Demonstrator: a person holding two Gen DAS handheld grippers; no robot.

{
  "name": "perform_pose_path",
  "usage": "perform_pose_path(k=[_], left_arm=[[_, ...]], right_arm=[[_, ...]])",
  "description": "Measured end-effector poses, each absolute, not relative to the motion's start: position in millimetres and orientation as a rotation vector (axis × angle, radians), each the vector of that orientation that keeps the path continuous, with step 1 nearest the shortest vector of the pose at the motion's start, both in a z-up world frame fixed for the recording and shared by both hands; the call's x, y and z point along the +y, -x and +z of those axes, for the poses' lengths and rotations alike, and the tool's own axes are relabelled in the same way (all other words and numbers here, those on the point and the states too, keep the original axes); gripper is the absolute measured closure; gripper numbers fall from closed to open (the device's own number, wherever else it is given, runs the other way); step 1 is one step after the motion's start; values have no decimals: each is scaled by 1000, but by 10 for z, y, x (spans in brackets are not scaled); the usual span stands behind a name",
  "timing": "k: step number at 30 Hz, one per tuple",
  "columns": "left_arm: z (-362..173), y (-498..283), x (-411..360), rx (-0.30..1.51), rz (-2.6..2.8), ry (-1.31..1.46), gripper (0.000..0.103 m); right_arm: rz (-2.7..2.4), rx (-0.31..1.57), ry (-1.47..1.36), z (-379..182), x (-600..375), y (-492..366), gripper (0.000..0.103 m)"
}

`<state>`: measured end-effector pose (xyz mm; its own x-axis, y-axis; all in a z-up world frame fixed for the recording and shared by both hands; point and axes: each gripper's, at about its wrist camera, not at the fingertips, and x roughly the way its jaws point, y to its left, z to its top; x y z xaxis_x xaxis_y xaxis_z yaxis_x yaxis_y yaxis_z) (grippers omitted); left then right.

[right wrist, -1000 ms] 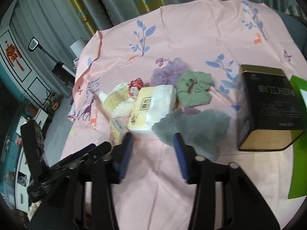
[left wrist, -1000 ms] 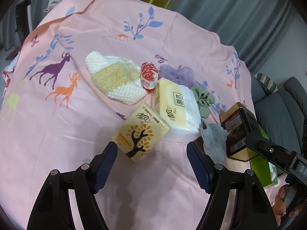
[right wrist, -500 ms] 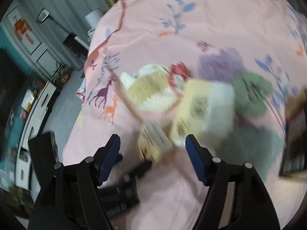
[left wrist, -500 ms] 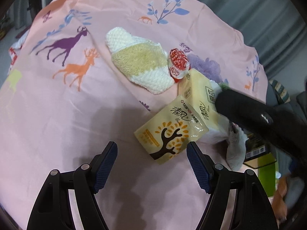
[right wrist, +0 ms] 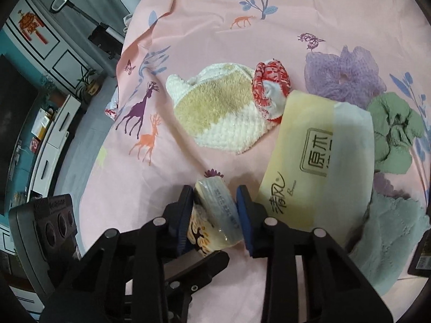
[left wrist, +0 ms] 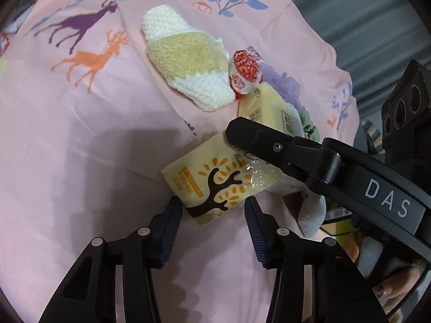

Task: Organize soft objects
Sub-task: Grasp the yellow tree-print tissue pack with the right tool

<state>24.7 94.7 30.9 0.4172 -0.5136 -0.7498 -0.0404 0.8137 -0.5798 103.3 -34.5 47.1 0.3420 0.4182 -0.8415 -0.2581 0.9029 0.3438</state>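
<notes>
A small yellow tissue pack with a tree print [left wrist: 215,185] lies on the pink cloth. My right gripper [right wrist: 215,202] is shut on this small tissue pack [right wrist: 215,215], squeezing its end; its arm [left wrist: 323,167] crosses the left wrist view. My left gripper [left wrist: 212,210] is open, its fingers on either side of the pack's near corner, the left pad touching or nearly touching it. A larger tissue pack [right wrist: 320,161] lies just right of it. A cream and tan knitted cloth [right wrist: 223,113], a red-white cloth ball [right wrist: 272,83], a purple scrunchie [right wrist: 344,75], a green scrunchie [right wrist: 393,132] and a grey cloth [right wrist: 390,239] lie around.
The pink deer-print cloth [left wrist: 67,134] covers the table. A dark tin [right wrist: 420,255] shows at the right edge. Furniture and floor lie beyond the table's left edge [right wrist: 54,123]. Grey curtains [left wrist: 350,13] hang behind.
My right gripper swung left from the grey cloth and closed on the small tissue pack. My left gripper moved closer to the pack and narrowed its opening.
</notes>
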Motion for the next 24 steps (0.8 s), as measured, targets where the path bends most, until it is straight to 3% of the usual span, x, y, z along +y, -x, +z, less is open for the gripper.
perform_pose_path(k=[9,18,21,23,24], left_arm=[[644,34,690,1069,-446,428,54],[587,180,275,1126,-521,280,54],[583,199,232,1121,-500,244,54],[618,221,233,1100,-505,232,54],[624,245,247,1098,-503,234,54]], right_arm=[[397,1094,-248,742,-663,-606,69],[240,1138,-269,507,-977,-218,66],[202,1177,-301,408,-1103,-223,62],[190,1184,-322,390,-1191,-216,44],[190,1175,-338,403,-1229,-203,42]])
